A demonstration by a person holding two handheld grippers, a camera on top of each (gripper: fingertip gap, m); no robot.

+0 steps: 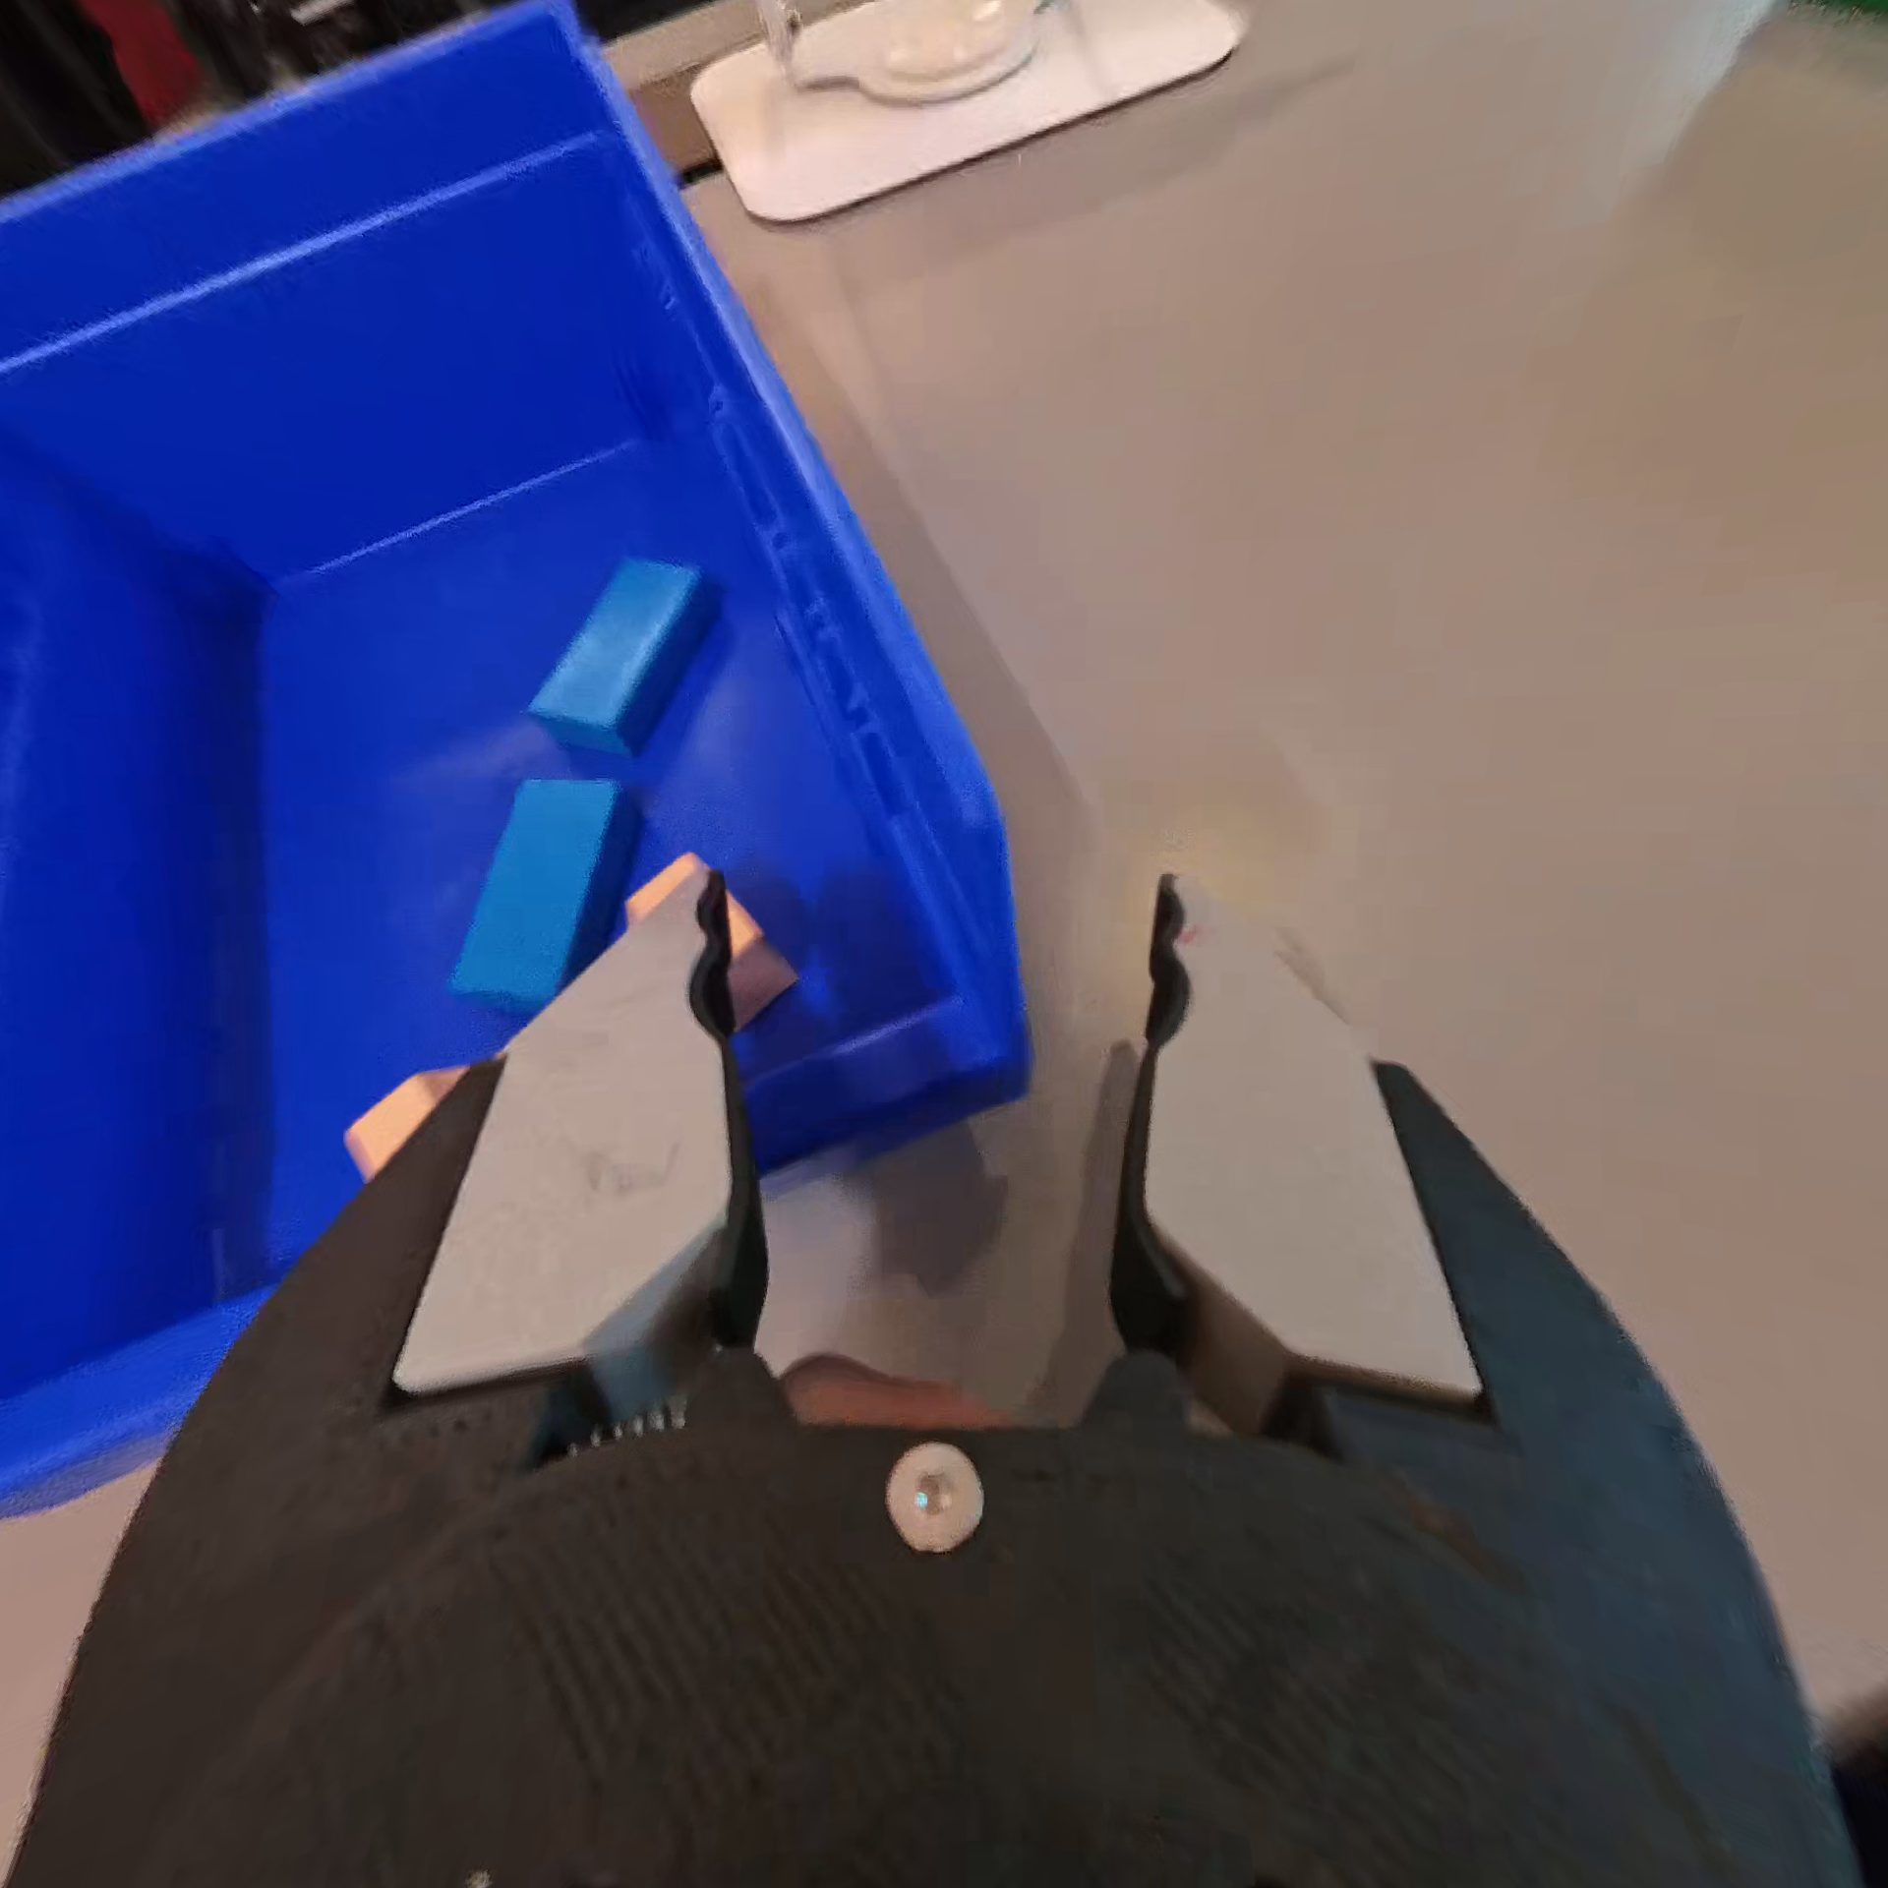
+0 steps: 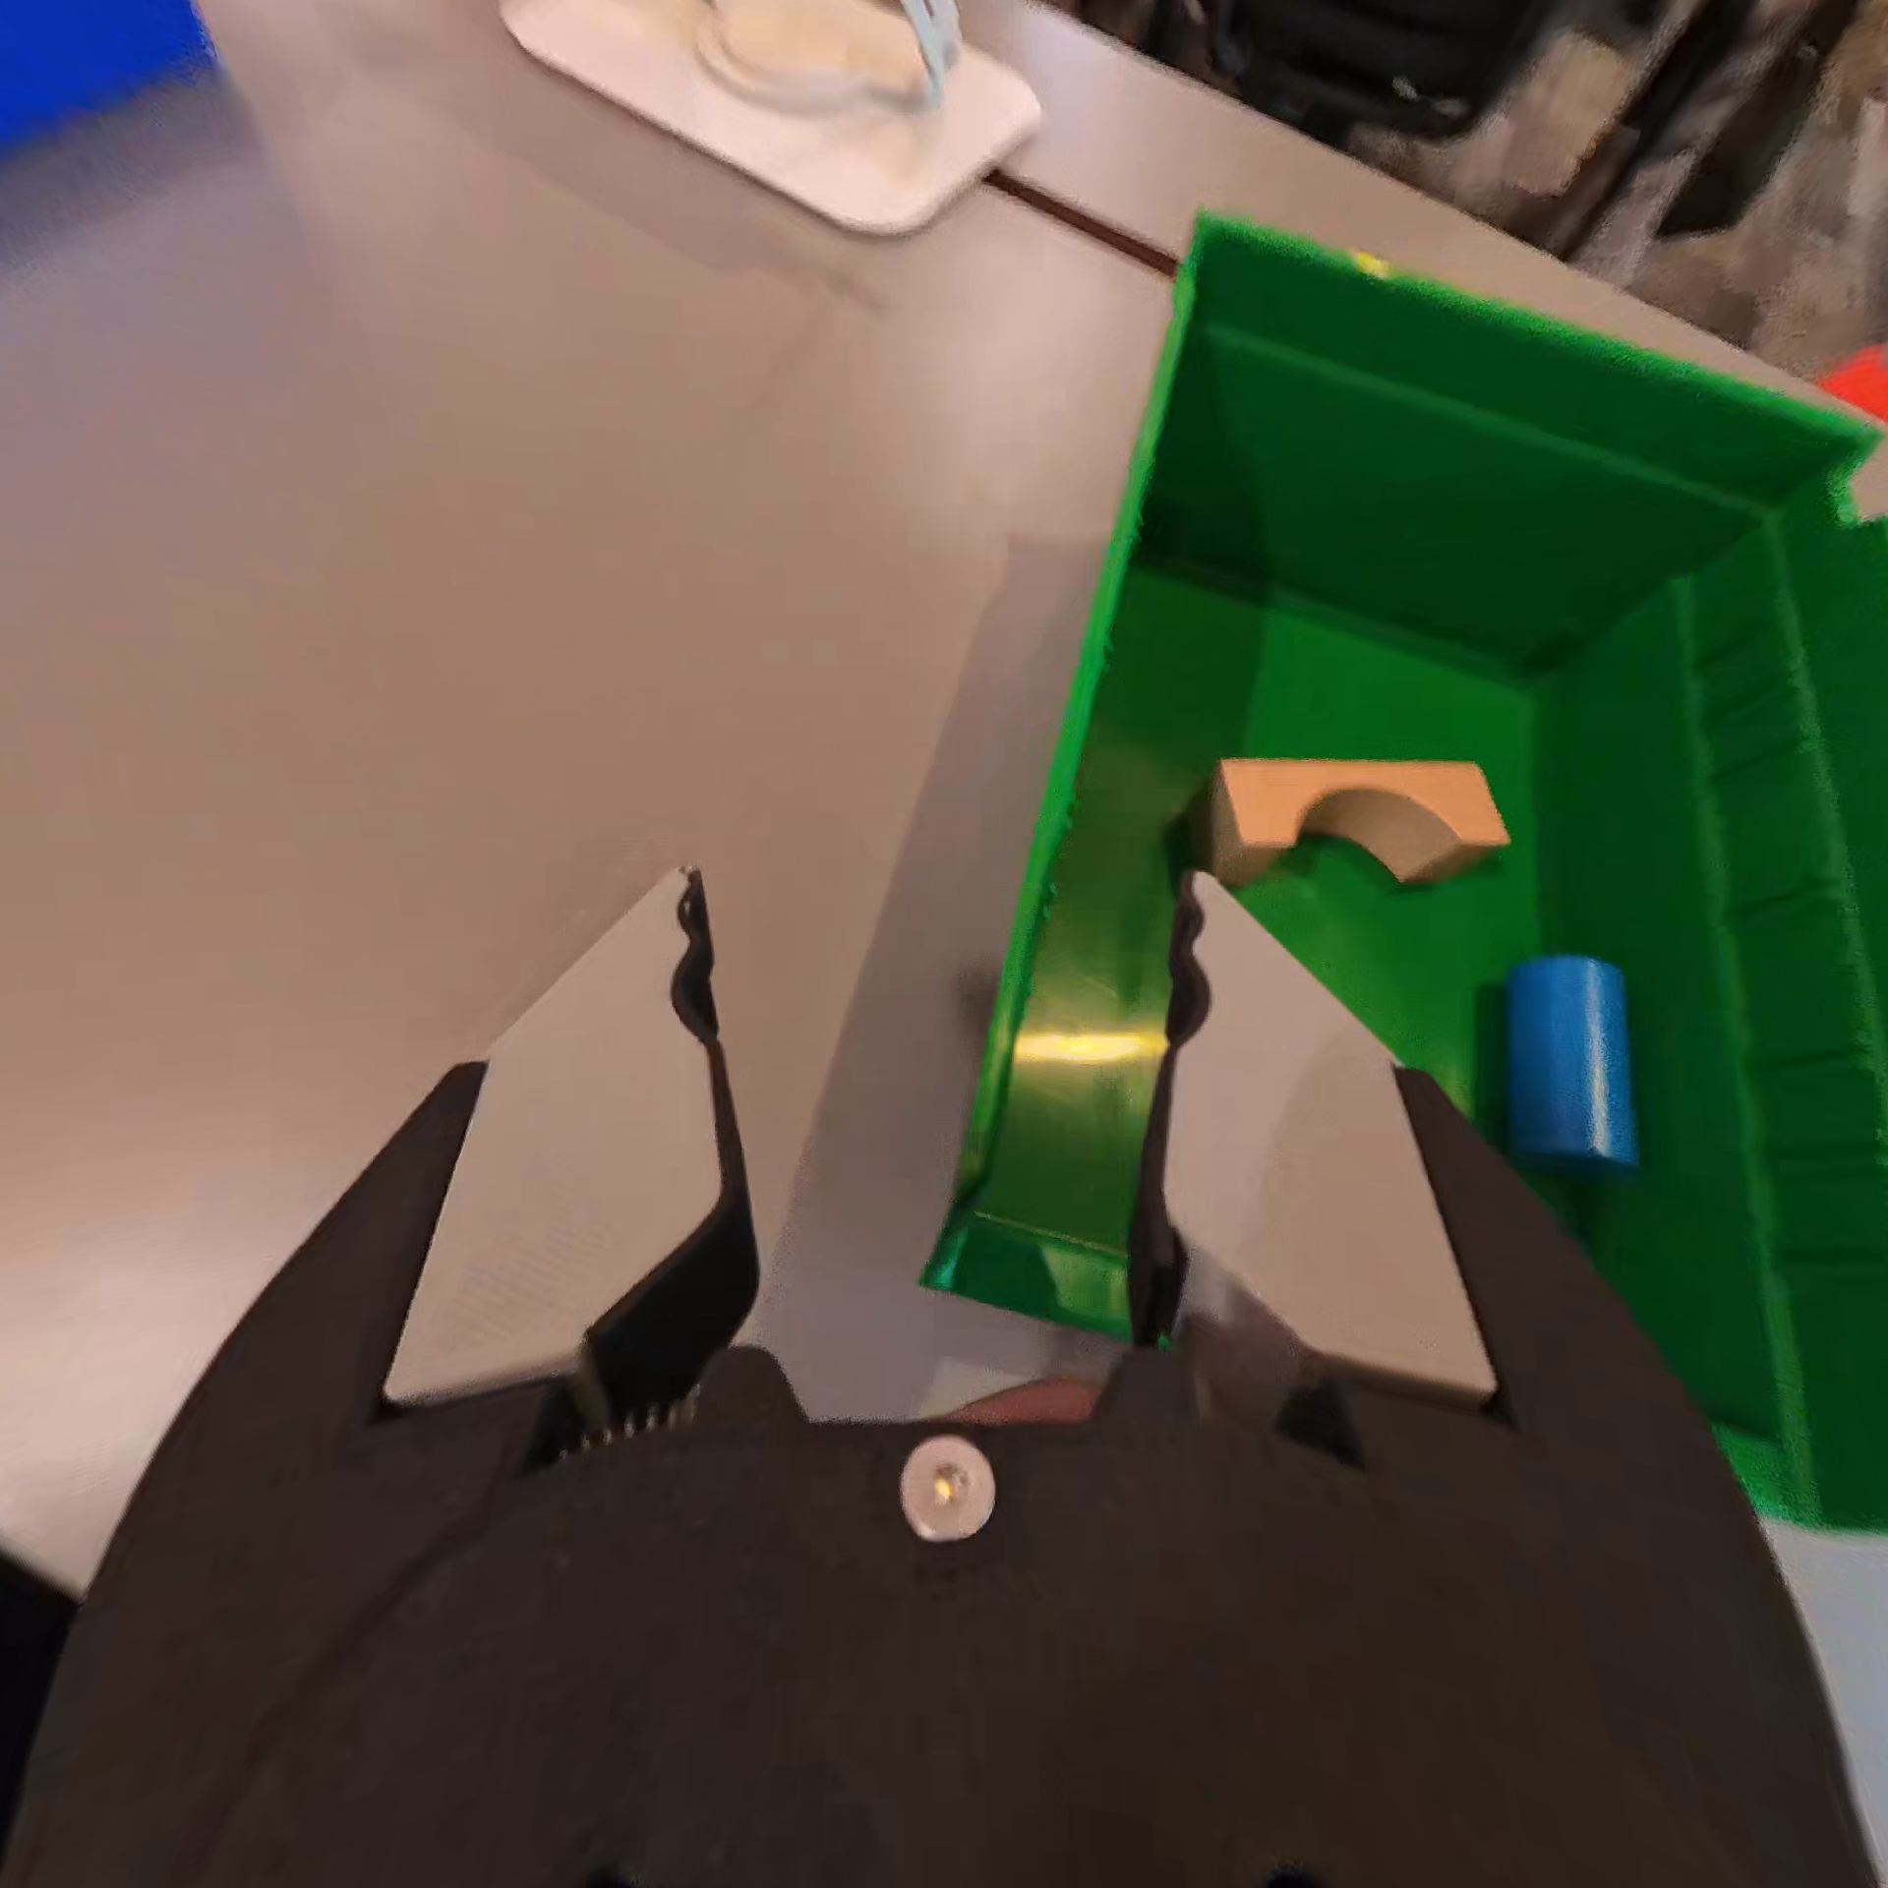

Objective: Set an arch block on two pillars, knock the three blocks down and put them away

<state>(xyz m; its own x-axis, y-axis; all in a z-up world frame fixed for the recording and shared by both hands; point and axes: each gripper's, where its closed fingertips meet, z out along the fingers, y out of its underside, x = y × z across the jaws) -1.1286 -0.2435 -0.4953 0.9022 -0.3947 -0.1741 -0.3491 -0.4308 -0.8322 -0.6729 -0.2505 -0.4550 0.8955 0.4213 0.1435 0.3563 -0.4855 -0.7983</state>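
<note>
The grey bench (image 2: 511,511) carries a blue bin (image 1: 358,358) near its left edge and a green bin (image 2: 1686,817) near its right edge. Two blue blocks (image 1: 623,654) and a wooden block (image 1: 751,955) lie on the blue bin's floor, while a wooden arch block (image 2: 1359,817) and a blue cylinder (image 2: 1568,1068) lie on the green bin's floor. The left claw (image 1: 940,960) hangs over the blue bin's right wall and the right claw (image 2: 940,950) over the green bin's left wall, both with fingers spread wide and nothing between them.

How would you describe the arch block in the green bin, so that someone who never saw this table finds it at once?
Look at the green bin on the right of the grey table. On its floor lie two blocks. The arch block is the one farther from the camera: pale bare wood with a half-round cutout, unlike the blue cylinder nearer the camera.
</note>
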